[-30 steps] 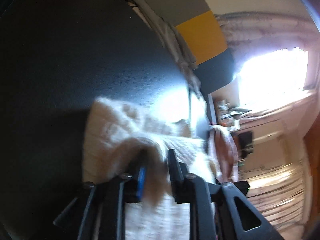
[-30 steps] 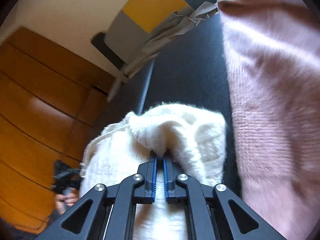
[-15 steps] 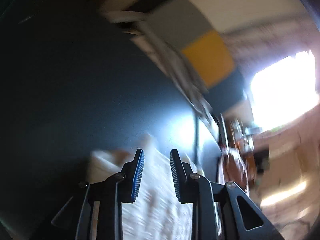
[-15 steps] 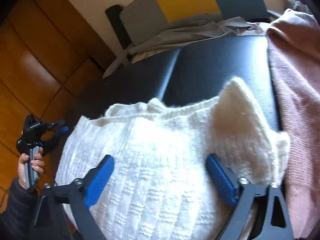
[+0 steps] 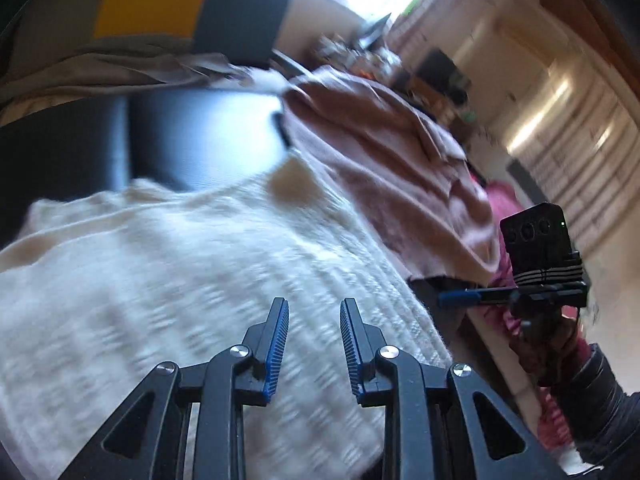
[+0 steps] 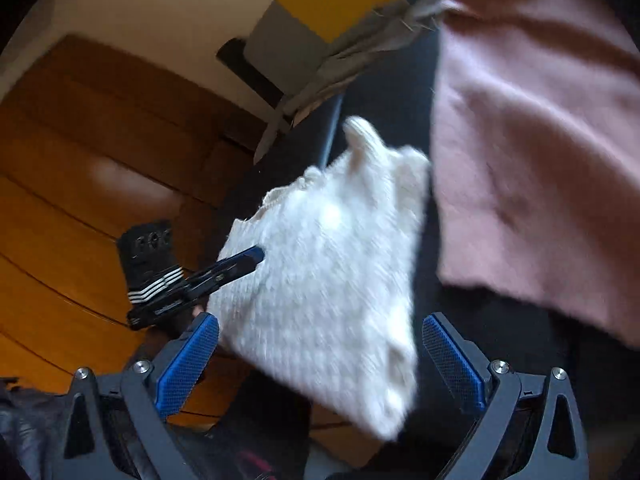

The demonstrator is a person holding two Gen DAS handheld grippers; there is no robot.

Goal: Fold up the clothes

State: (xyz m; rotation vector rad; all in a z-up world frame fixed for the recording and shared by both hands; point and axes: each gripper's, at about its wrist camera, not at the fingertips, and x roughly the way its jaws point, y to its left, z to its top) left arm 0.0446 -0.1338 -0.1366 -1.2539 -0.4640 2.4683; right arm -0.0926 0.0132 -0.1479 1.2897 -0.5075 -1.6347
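A: Left wrist view, items?

B: Left gripper (image 5: 313, 322) at lower centre, jaws parted with nothing between them, above a folded white sweater (image 5: 168, 280) that fills the lower left. Pink sweater (image 5: 384, 172) touching its right edge, centre right. Black cushion (image 5: 200, 136) under both, upper left. Grey cloth (image 5: 108, 64) along the top left. Right gripper (image 5: 460, 298) at the right edge, held in a hand (image 5: 548, 356); blurred.

A: Right wrist view?

B: Right gripper (image 6: 316, 344) at the bottom, jaws spread wide and empty. White sweater (image 6: 332, 264) in the centre on the black cushion (image 6: 384, 92), pink sweater (image 6: 536, 160) just beside it, upper right. Left gripper (image 6: 252, 258) centre left, tip at the sweater's left edge. Wooden panelling (image 6: 80, 152) at left.
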